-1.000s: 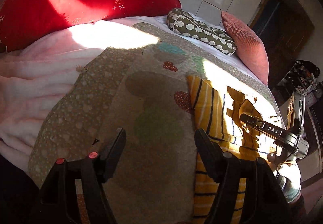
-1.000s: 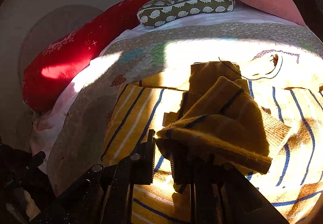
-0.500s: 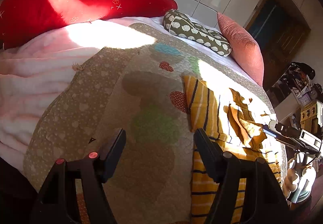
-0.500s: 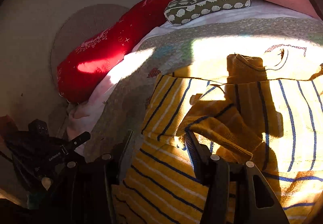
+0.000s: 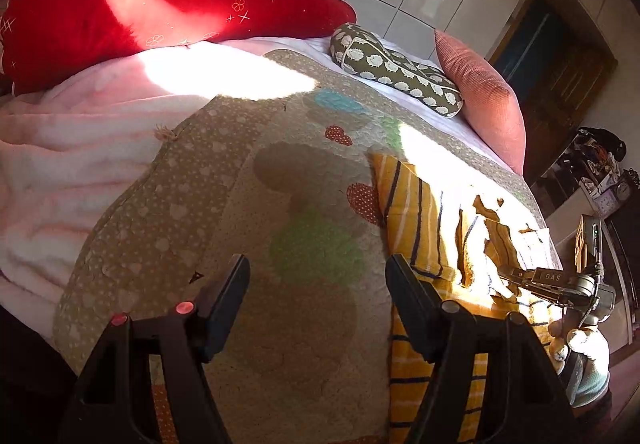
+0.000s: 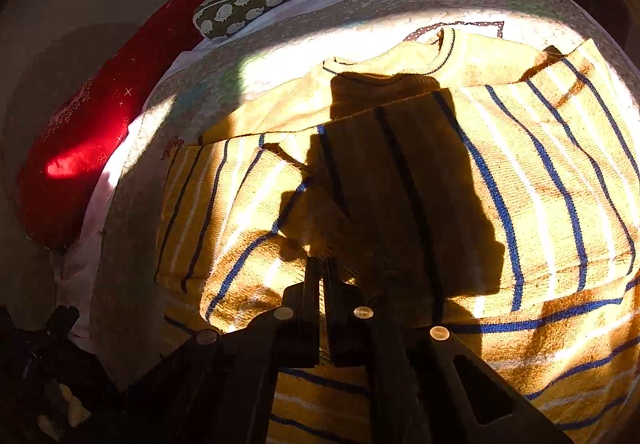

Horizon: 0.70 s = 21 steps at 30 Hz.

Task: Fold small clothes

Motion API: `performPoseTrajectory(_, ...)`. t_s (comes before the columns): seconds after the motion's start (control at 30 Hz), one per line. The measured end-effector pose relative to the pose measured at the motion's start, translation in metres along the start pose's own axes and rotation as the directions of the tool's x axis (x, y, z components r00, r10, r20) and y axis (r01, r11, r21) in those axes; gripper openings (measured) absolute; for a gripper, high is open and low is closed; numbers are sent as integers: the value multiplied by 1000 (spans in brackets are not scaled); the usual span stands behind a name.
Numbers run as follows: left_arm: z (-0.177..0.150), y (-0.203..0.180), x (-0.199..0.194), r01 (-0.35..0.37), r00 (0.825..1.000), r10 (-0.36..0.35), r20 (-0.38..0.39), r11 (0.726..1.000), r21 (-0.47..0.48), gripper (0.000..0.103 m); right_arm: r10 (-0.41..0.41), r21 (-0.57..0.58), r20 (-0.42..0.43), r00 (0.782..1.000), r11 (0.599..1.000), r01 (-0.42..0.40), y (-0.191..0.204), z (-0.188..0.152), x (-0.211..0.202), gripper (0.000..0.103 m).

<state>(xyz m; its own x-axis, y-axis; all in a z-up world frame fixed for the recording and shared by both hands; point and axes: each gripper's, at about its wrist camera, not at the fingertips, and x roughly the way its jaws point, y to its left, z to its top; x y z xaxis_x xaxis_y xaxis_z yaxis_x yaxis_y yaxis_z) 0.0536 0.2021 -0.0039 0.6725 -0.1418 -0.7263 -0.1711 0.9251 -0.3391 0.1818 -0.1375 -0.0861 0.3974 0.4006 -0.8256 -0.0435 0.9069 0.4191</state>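
Left wrist view: jaws wide apart on my left gripper [image 5: 316, 276], nothing between them, hovering over the quilted patchwork bedspread [image 5: 256, 204] with the yellow knitted sweater with blue and white stripes [image 5: 416, 204] touching its right finger only. Right wrist view: jaws of my right gripper [image 6: 323, 272] pressed together on a folded-over sleeve of that sweater, spread across the bedspread. Risk, I judge: the thin pinch slips and the sleeve flops askew, nothing pinning the body.

A patterned quilt [image 5: 304, 204] covers the bed, carrying the striped yellow sweater [image 6: 500, 172].
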Motion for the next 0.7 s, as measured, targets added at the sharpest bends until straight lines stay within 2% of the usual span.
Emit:
performPoseTrajectory(0.13, 1, 7, -1, -8, 1000, 8, 6, 1000, -15, 70, 82, -50, 51, 995, 996, -79, 38, 18, -8, 2)
performPoseTrajectory(0.33, 0, 18, -3, -43, 999, 44, 10, 999, -27, 70, 224, -135, -19, 974, 965, -225, 116, 46, 21, 3)
performPoseTrajectory(0.43, 0, 21, -3, -62, 998, 62, 14, 998, -6, 70, 145, -142, 5, 989, 980, -143, 105, 49, 9, 7)
performPoseTrajectory(0.47, 0, 21, -1, -67, 998, 67, 17, 998, 4, 70, 94, -143, 19, 995, 986, -91, 92, 49, 3, 17)
performPoseTrajectory(0.5, 0, 20, 1, -71, 997, 70, 17, 997, 12, 70, 35, -142, 33, 999, 989, -30, 78, 46, -3, 34)
performPoseTrajectory(0.57, -1, 17, 9, -64, 998, 64, 2, 998, 19, 70, -65, -126, 48, 997, 990, 70, 44, 38, -12, 49)
performPoseTrajectory(0.7, -5, 3, 22, -18, 999, 19, -47, 1000, 21, 70, -116, -46, 14, 993, 992, 117, -2, 25, -10, 49)
